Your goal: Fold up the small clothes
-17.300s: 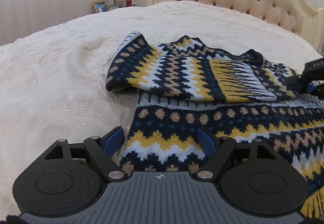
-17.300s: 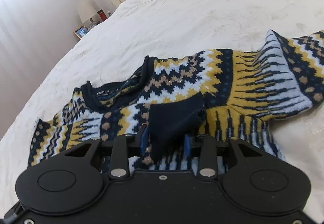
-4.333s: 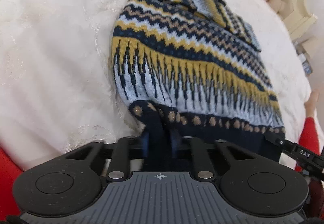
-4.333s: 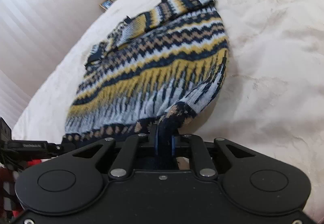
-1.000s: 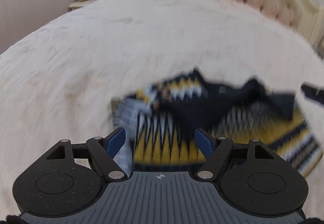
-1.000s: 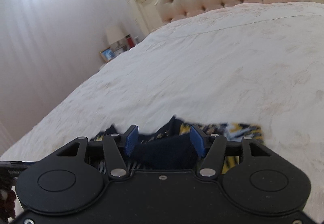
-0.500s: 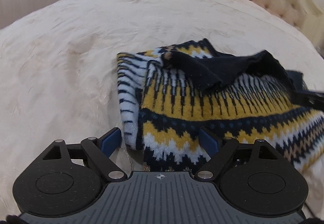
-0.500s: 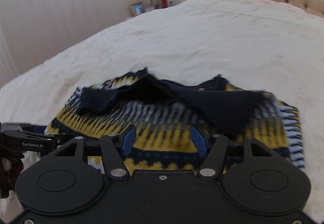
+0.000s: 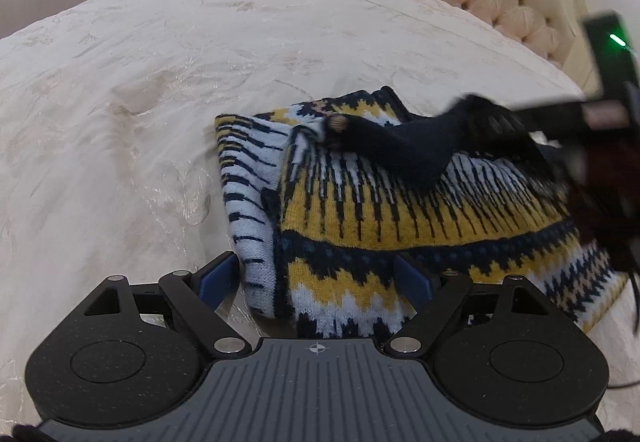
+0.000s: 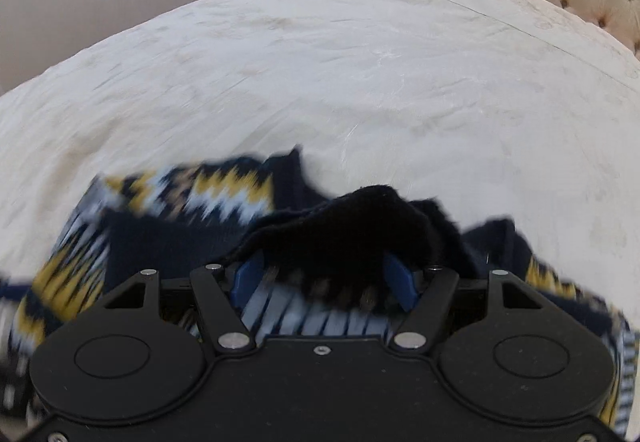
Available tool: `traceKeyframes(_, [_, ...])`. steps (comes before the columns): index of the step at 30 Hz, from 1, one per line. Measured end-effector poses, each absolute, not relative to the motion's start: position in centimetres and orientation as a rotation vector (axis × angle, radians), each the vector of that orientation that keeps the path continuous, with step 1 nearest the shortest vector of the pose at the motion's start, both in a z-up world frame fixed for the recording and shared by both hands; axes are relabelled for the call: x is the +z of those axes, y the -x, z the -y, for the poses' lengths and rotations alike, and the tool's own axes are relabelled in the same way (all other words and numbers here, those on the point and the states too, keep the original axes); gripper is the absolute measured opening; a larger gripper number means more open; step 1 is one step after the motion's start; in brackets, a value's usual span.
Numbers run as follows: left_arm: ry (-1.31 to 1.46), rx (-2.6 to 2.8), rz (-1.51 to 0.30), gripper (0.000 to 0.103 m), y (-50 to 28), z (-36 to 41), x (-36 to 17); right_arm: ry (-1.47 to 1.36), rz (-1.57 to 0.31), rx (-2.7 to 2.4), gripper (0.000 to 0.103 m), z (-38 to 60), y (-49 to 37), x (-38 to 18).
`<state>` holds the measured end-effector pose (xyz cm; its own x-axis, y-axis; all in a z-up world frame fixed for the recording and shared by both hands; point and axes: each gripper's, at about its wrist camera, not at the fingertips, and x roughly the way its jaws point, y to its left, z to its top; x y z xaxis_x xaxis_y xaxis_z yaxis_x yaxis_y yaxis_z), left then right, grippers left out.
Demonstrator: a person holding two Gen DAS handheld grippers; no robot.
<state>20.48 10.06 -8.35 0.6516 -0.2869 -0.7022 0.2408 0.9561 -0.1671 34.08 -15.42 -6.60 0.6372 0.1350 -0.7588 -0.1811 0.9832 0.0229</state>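
Looking through the left wrist view first, I see the patterned knit sweater (image 9: pixel 360 202) lying folded into a compact bundle on the bed (image 9: pixel 160 82), in the centre and right of the frame. My left tool (image 9: pixel 316 280) sits at the lower middle with its blue pads spread wide on either side of the bundle's near edge, gripping nothing. At the upper right my right tool (image 9: pixel 500 118) reaches in over the navy hem (image 9: pixel 408 146), which is rucked up on top instead of lying flat.

Turning to the right wrist view, which is blurred, I see the same sweater (image 10: pixel 224 194) across the lower half. The right tool (image 10: pixel 322 278) has its pads apart, with a hump of navy knit lying loosely between them, so I read it as released.

I judge the main folds done; what remains is flattening that hem and squaring the bundle.
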Motion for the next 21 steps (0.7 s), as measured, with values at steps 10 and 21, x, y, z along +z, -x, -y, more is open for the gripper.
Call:
traceKeyframes(10, [0.116,-0.304,-0.814,0.084,-21.0,-11.2,-8.3,-0.037,-0.843,0.086,0.07,17.2,-36.5,-6.6])
traceKeyframes(21, [0.111,-0.269,-0.824,0.084,-20.9,-11.7,-7.9,-0.177,-0.772,0.243,0.07,17.3,-28.1,-5.5])
